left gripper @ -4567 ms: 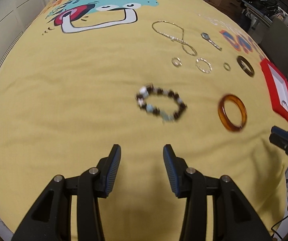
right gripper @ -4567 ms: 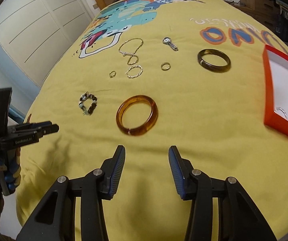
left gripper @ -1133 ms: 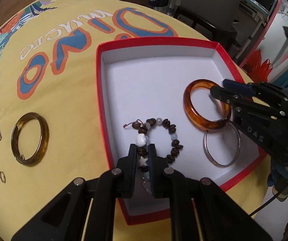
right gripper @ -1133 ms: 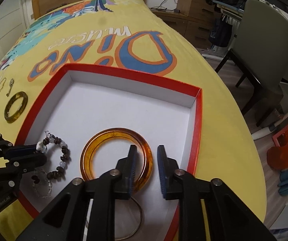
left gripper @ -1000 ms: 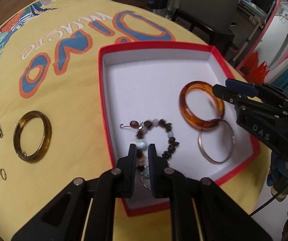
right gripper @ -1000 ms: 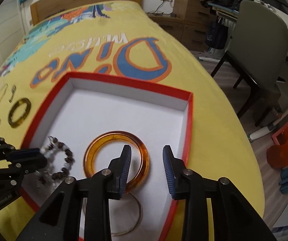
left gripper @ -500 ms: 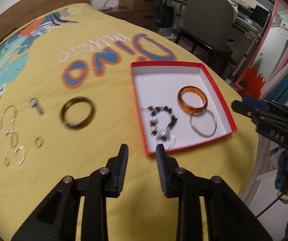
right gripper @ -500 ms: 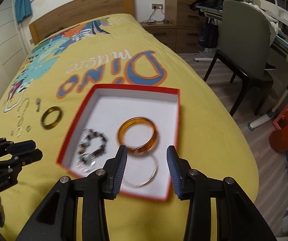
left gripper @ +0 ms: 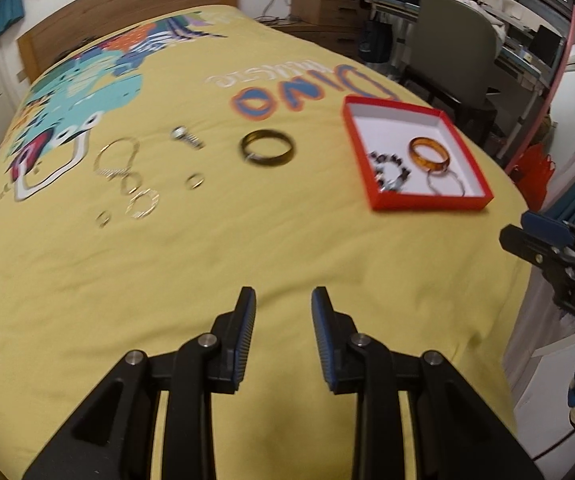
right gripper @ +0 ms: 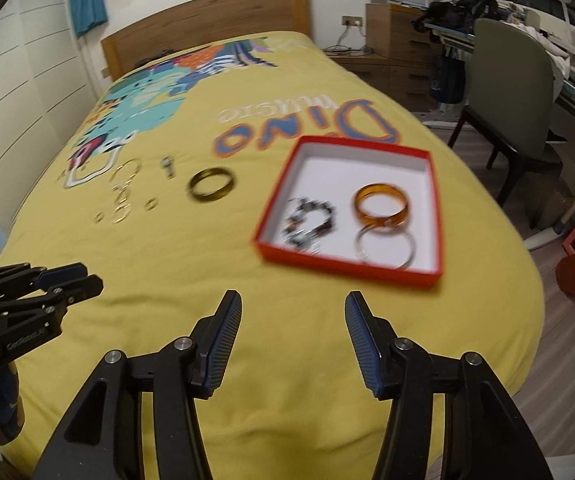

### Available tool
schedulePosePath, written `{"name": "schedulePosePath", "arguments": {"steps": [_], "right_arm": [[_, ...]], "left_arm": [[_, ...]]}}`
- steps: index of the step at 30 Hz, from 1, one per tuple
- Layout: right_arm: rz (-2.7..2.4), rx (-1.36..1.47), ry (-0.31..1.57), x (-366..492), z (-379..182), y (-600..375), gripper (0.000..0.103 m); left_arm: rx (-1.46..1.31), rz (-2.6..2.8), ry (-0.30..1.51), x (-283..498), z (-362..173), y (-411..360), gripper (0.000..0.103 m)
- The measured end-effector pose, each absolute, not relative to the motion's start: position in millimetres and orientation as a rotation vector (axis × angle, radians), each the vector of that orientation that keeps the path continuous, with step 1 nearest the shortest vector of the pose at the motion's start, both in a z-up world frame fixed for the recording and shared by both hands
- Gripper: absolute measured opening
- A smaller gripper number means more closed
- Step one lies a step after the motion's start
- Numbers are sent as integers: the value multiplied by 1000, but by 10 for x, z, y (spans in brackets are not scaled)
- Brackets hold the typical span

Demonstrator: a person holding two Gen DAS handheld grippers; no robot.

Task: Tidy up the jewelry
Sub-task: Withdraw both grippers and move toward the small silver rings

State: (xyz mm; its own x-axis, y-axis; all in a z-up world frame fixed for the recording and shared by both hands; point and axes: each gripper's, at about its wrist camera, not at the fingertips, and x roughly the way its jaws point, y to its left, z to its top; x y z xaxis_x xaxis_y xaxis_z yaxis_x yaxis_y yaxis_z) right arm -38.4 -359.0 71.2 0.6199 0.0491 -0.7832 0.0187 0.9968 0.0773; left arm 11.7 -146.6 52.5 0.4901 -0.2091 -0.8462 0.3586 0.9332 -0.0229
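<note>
My grippers: left gripper (left gripper: 280,308) and right gripper (right gripper: 293,316) gape empty
Next: I'd straddle the dark bangle's (left gripper: 267,153) rim; close gently

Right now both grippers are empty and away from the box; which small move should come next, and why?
Probably send the open right gripper forward and left to the dark bangle. It lies on the bedspread, the loose piece nearest the red box, which already holds the bead bracelet and amber bangle.
</note>
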Motion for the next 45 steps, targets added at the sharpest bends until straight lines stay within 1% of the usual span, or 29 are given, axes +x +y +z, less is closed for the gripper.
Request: {"name": "schedulePosePath", "arguments": {"steps": [1, 3, 5, 11, 14, 29, 38, 45], "right_arm": [[25, 79, 903, -423, 711, -3533, 54], [42, 73, 904, -519, 705, -3391, 56], [54, 69, 907, -578, 691, -3284, 58], [83, 55, 919, -702, 633, -3040, 59], [90, 65, 915, -729, 634, -2989, 60], [173, 66, 905, -637, 643, -2670, 60], [222, 50, 936, -388, 510, -2453, 60], [248, 39, 973, 180, 303, -2308, 55]], "left_arm": [[164, -332, 1002, 63, 515, -1378, 34], [153, -306, 1002, -19, 499, -1236, 38], [141, -287, 1010, -76, 480, -1120, 38], [123, -221, 1019, -215, 439, -813, 39], [98, -195, 1017, -263, 436, -679, 42], [31, -125, 1031, -353, 382, -150, 42], [22, -107, 1058, -121, 186, 65, 42], [17, -76, 1095, 422, 10, 254, 42]]}}
